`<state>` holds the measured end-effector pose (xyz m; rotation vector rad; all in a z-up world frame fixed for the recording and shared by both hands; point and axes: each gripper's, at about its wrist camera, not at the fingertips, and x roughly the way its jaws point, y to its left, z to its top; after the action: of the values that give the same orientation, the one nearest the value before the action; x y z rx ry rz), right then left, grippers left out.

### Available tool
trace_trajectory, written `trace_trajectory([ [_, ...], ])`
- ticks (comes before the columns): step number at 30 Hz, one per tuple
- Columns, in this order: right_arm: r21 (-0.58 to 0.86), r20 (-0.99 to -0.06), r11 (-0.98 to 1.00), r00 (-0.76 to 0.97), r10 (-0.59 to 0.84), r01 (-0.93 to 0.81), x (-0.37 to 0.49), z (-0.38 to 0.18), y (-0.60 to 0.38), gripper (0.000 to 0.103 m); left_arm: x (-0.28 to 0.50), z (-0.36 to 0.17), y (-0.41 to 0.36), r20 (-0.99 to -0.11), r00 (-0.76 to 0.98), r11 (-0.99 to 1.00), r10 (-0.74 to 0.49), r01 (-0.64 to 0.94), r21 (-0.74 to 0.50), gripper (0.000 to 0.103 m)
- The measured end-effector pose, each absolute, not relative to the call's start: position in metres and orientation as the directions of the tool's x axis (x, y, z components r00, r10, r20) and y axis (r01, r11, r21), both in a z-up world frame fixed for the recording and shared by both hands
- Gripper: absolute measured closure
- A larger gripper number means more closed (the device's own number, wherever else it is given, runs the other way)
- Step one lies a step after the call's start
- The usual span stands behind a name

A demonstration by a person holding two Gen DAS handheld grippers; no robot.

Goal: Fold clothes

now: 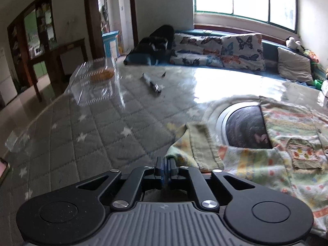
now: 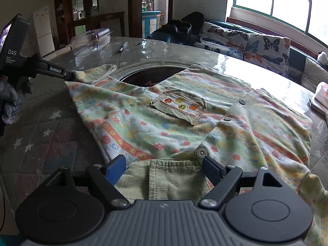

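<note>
The patterned garment [image 2: 164,123] lies spread on the quilted worktop [image 2: 41,127], partly over a round dark inset [image 2: 151,75]. It looks light, soft and limp, likely to sag and crease; the ribbed cuffs and hems look the firmest places to hold. The left tongs [image 2: 68,75] are clenched at the far-left sleeve edge; whether cloth is pinched cannot be told. The right tongs [image 2: 164,166] stand released, a corduroy cuff [image 2: 164,176] between the jaws. A clear plastic box [image 2: 90,39] and pen [image 2: 122,47] lie far left. The worktop is glossy under the window [image 2: 276,0]; cushions [image 2: 256,45] lie beyond.
</note>
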<state>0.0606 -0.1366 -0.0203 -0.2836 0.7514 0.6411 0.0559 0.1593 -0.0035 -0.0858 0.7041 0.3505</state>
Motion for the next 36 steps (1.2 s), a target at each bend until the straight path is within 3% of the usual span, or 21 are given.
trace_trajectory([
  [6, -0.028, -0.721, 0.768, 0.545, 0.428, -0.639, 0.064, -0.022, -0.134, 0.014, 0.053, -0.007, 0.173, -0.662, 0.684, 0.916, 0.307, -0.402, 0.009, 0.079],
  [8, -0.027, -0.724, 0.768, 0.542, 0.426, -0.64, 0.065, -0.023, -0.134, 0.013, 0.052, -0.007, 0.176, -0.659, 0.68, 0.908, 0.322, -0.42, 0.01, 0.067],
  [13, -0.018, -0.729, 0.77, 0.535, 0.427, -0.638, 0.067, -0.024, -0.134, 0.011, 0.053, -0.009, 0.178, -0.648, 0.669, 0.896, 0.364, -0.442, 0.046, 0.052],
  [22, -0.012, -0.731, 0.769, 0.531, 0.429, -0.639, 0.067, -0.025, -0.135, 0.009, 0.057, -0.012, 0.206, -0.694, 0.635, 0.839, 0.339, -0.538, -0.081, 0.034],
  [28, -0.008, -0.732, 0.766, 0.526, 0.433, -0.642, 0.068, -0.025, -0.135, 0.009, 0.057, -0.01, 0.218, -0.695, 0.638, 0.804, 0.332, -0.576, -0.144, 0.033],
  [36, -0.01, -0.733, 0.764, 0.524, 0.433, -0.645, 0.068, -0.025, -0.136, 0.008, 0.049, -0.007, 0.233, -0.68, 0.575, 0.729, 0.455, -0.679, -0.086, 0.034],
])
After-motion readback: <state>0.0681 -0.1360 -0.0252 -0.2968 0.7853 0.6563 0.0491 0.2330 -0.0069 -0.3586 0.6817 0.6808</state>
